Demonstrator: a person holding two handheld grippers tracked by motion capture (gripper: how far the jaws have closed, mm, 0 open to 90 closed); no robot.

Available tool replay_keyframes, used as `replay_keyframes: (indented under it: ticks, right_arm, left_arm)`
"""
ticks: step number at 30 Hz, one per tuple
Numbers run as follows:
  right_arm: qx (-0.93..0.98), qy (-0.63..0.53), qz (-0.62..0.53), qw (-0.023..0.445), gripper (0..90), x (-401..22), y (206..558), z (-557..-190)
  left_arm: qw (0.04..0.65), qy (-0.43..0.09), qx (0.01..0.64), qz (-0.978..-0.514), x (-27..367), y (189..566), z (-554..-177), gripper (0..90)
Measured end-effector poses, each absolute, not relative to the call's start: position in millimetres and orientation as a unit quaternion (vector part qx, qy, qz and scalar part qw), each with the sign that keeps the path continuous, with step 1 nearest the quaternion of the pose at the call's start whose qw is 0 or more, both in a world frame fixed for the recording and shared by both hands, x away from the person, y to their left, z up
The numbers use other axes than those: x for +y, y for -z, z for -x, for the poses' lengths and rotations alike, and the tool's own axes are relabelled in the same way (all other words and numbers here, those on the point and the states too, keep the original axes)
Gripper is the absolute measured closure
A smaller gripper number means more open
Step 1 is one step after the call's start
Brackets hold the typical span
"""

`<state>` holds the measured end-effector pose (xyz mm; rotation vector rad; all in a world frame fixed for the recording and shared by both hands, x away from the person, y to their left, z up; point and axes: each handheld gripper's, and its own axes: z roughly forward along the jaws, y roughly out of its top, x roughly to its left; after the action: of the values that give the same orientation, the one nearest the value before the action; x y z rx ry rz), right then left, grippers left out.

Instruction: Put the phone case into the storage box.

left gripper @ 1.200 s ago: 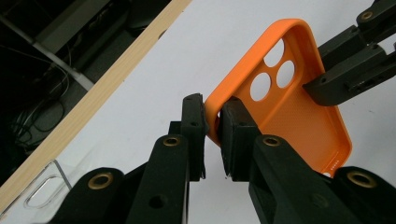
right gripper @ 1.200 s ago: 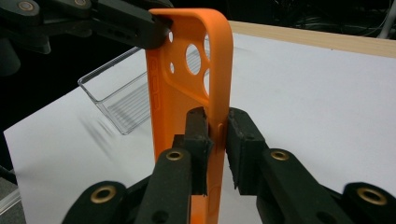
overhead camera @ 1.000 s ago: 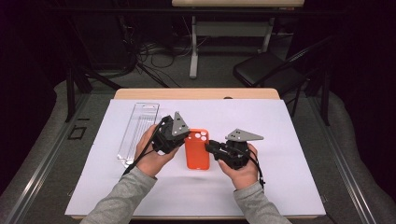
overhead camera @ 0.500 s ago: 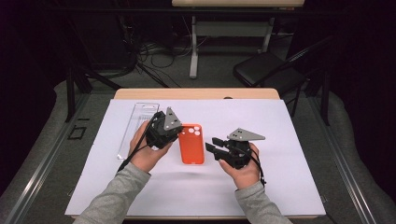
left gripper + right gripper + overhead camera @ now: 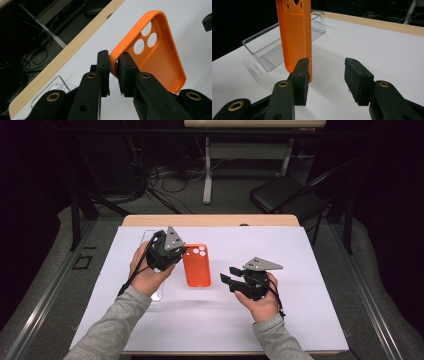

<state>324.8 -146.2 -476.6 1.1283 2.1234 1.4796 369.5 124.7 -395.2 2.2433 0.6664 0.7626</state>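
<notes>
Phone case [image 5: 196,265] now off right claw [image 5: 226,275]

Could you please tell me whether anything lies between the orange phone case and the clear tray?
Nothing visible does. The left gripper pinches the phone case by its edge, and bare white table separates it from the clear tray.

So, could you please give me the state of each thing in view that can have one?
Orange phone case: empty, lifted off the table, held by one rim near the camera holes.
Left gripper: shut on the case's rim.
Right gripper: jaws apart and just been opening, nothing between them, beside the case.
Clear tray: empty, resting flat on the white table cover.
</notes>
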Motion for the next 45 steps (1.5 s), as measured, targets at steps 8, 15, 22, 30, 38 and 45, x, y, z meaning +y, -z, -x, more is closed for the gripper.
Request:
replay_keyframes:
  ticks: [8, 15, 22, 30, 38, 45]
  right_arm:
    - [0.743, -0.516, -0.396, 0.157, 55.7, -146.6, 477.3, -325.2]
    - [0.742, -0.516, -0.399, 0.155, 56.2, -147.2, 478.2, -325.7]
    - [0.742, -0.514, -0.402, 0.155, 56.5, -147.7, 479.1, -326.3]
    - [0.742, -0.513, -0.404, 0.156, 56.6, -148.7, 479.7, -326.9]
    - [0.742, -0.511, -0.405, 0.157, 56.5, -148.2, 480.1, -326.5]
    - [0.746, -0.506, -0.4, 0.163, 55.6, -147.3, 481.2, -326.7]
  left_arm:
    - [0.335, -0.286, 0.269, -0.856, 132.8, 391.8, -374.9, 81.0]
    - [0.332, -0.289, 0.274, -0.855, 137.8, 388.8, -378.0, 80.9]
    - [0.341, -0.296, 0.274, -0.849, 145.2, 385.5, -381.6, 80.8]
    - [0.352, -0.303, 0.271, -0.843, 157.2, 382.6, -389.8, 80.7]
    - [0.363, -0.309, 0.275, -0.835, 170.8, 381.5, -400.7, 80.6]
    - [0.361, -0.326, 0.276, -0.829, 182.8, 374.1, -411.0, 80.7]
